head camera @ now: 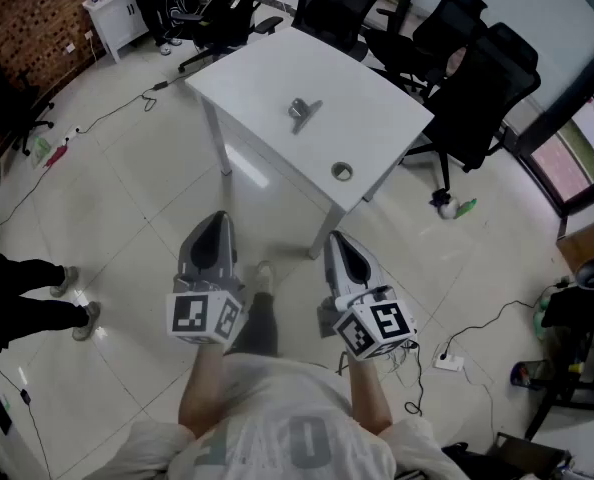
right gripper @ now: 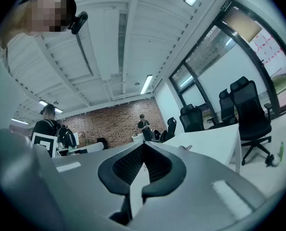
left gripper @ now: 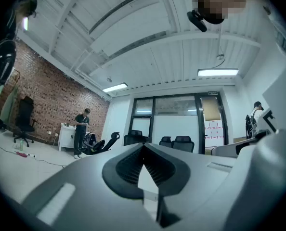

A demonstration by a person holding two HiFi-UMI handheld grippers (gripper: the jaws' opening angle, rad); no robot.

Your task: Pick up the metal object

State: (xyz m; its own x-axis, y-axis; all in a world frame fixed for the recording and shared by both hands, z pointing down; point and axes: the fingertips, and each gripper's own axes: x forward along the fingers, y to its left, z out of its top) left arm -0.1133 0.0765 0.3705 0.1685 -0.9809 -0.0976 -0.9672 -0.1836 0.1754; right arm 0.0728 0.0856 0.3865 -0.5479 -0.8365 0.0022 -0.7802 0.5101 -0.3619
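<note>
Metal object [head camera: 303, 111] on the white desk [head camera: 247, 73], ahead of both shut grippers

Reach is what the coming move turns on. The metal object lies near the middle of the desk, well apart from both grippers, which hang low in front of the person over the tiled floor [head camera: 127, 208], short of the desk's near corner. A round cable hole [head camera: 342, 171] sits between the object and that corner.

The left gripper [head camera: 215, 220] has its fingers pressed together with nothing between them, and its own view looks past the desk toward glass doors and office chairs. The right gripper [head camera: 337, 238] is likewise closed tip to tip and empty. Its own view takes in the desk top and the metal object [right gripper: 185, 147], off to the right of the jaw line.

The object lies forward of both sets of fingers and slightly left of the right gripper. That gripper looks the better placed, though neither is clearly nearer. It would have to open before closing on anything.

The object is too small here to settle its long axis; a thin arm seems to stick out toward the desk's right corner.

No brand or label can be read on it. The marker cube [head camera: 205, 315] on each gripper carries only black-and-white square patterns, and the sign over the doors is too small to read
</note>
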